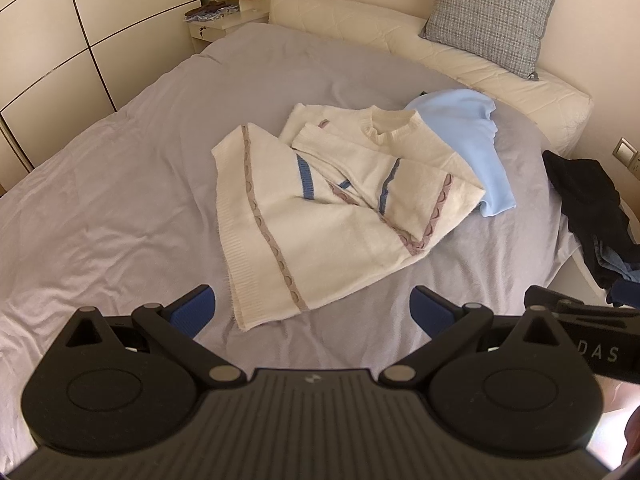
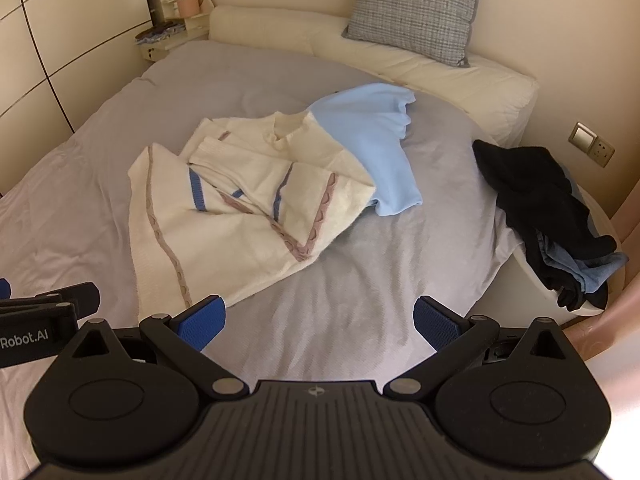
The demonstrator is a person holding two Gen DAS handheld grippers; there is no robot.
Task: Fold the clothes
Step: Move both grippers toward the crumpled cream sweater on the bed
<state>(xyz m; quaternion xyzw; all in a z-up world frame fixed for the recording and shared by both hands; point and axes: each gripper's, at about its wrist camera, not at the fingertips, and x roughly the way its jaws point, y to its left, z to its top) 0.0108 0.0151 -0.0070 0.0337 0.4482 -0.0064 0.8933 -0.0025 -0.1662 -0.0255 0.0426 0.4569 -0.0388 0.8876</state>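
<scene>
On the middle of the bed (image 1: 120,184) lies a cream sweater (image 1: 320,208), crumpled, sleeves crossed over the body, partly overlapping a light blue top (image 1: 476,148). The knit looks thick, soft and limp; probably light, likely to sag and drag when lifted. Best hold: the ribbed hem corner nearest, or the shoulders by the collar. Left gripper (image 1: 312,312) and right gripper (image 2: 320,320) hover short of it, jaws wide, empty. Dark clothes (image 2: 540,208) are heaped at the bed's right edge; a grey pillow (image 2: 416,4) stands beyond.
</scene>
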